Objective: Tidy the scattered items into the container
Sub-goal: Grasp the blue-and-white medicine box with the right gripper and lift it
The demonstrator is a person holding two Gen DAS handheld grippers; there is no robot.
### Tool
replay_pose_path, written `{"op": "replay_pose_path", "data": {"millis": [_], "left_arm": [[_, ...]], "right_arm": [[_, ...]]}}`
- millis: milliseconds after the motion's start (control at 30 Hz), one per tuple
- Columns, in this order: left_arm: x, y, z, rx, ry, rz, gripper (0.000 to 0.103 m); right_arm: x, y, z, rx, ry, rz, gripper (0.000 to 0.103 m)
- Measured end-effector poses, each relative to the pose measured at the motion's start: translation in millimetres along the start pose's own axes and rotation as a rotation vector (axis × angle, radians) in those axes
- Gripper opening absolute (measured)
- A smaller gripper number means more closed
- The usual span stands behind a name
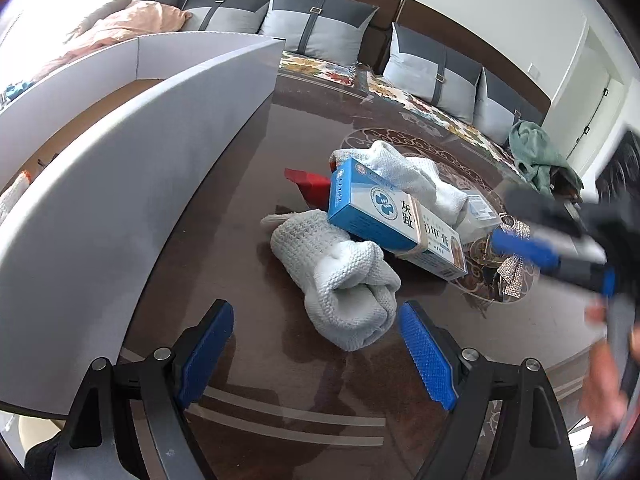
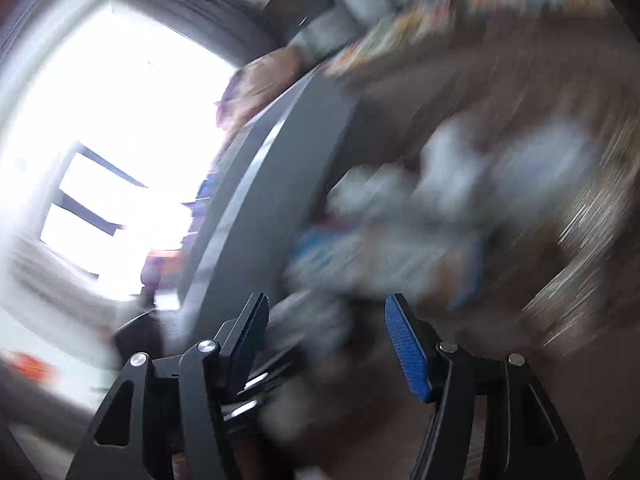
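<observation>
A pile of items lies on the dark brown table [image 1: 248,208]: a rolled white knit sock [image 1: 344,284], a blue and white medicine box [image 1: 394,220] leaning on a second white sock [image 1: 412,176], a red box [image 1: 310,184] behind, a clear plastic case [image 1: 478,212] and a rhinestone bow clip [image 1: 514,276]. The white container [image 1: 132,152] stands at the left. My left gripper [image 1: 316,344] is open and empty, just short of the rolled sock. My right gripper [image 2: 326,344] is open; it also shows blurred at the right of the left wrist view [image 1: 520,244], over the bow clip. The right wrist view is motion-blurred.
A sofa with grey cushions [image 1: 316,28] and a floral cover runs behind the table. A green cloth [image 1: 536,156] lies at its right end and a pink blanket [image 1: 132,24] at its left. A bright window [image 2: 108,152] fills the left of the right wrist view.
</observation>
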State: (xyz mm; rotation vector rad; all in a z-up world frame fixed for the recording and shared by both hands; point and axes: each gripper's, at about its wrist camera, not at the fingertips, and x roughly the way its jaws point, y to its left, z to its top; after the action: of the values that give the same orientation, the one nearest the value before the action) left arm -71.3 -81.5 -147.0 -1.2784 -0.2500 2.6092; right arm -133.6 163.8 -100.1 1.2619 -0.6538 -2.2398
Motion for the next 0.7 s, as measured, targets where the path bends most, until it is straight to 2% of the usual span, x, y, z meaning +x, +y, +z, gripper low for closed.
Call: {"op": "replay_pose_path", "data": {"millis": [100,167,233,300,367,500,533,600,700], "left_arm": [[1,-5,-2,0.028,0.003,0.017,0.085],[0,-6,-2,0.038,-0.001,0.023,0.085],[-1,-6,-1,0.035,-0.004,0.024,0.085],[-1,-1,0,0.018,-0.004,0.020,0.085],[-1,5,1,-0.011,-0.001,0.009,0.085],[3,17,4,-0.076,0.013,-0.018,0.085],[5,20,4,-0.092,0.016,-0.021,0.085],[4,22,4,-0.104,0.011,-0.019,0.085],[-1,21,2,-0.099,-0.006,-0.005,0.085]], "right_arm": [[23,-18,31,0.052,0.074,0.026,0.063],[37,-18,44,0.032,0.073,0.001,0.063],[58,-15,48,0.005,0.116,-0.010,0.063],[74,-18,44,0.016,0.218,-0.032,0.063],[70,-19,32,0.017,0.285,-0.052,0.063],[46,-18,-3,0.024,0.382,-0.008,0.063],[39,-16,-8,0.016,0.384,0.003,0.063],[22,-7,-13,-0.072,0.328,-0.026,0.063],[11,18,-19,-0.335,0.206,-0.150,0.063]]}}
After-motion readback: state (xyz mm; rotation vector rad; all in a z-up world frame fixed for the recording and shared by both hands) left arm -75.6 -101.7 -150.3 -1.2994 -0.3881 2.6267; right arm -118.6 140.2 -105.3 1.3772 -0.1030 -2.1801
